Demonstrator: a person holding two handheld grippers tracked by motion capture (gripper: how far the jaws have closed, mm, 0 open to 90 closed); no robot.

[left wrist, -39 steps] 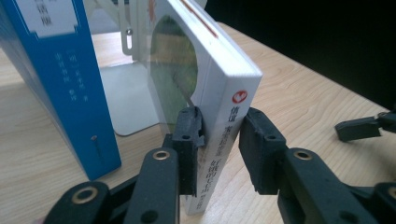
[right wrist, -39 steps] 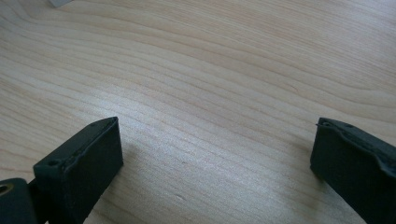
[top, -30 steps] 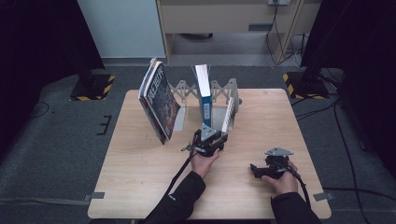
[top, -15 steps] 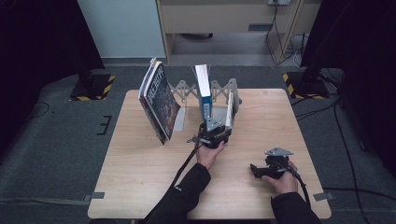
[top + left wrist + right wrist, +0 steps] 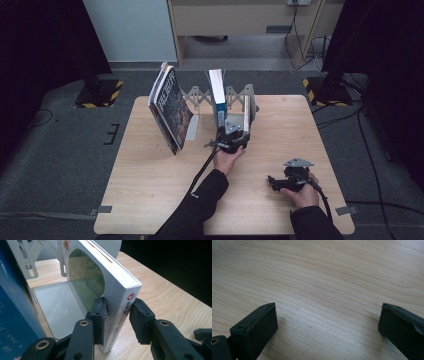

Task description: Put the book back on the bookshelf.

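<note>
A white book (image 5: pixel 115 277) stands upright on its lower edge at the right end of a metal book rack (image 5: pixel 200 95). My left gripper (image 5: pixel 117 312) is shut on it, one pad on the cover and the other on the spine side. In the high view the left gripper (image 5: pixel 239 132) sits just in front of the white book (image 5: pixel 246 112). A blue book (image 5: pixel 218 92) stands in the rack to its left, and the blue book's cover (image 5: pixel 12 302) is close beside my left jaw. My right gripper (image 5: pixel 274 182) rests open on the table; its jaws (image 5: pixel 327 325) have only bare wood between them.
A dark-covered book (image 5: pixel 172 110) leans at the rack's left end. The rack's white base plate (image 5: pixel 57 305) lies between the blue and white books. The wooden table (image 5: pixel 150 175) stands on grey floor, with a cabinet and dark curtains behind.
My left gripper has shifted a little to the right and toward the rack, carrying the white book with it. The right gripper has stayed put.
</note>
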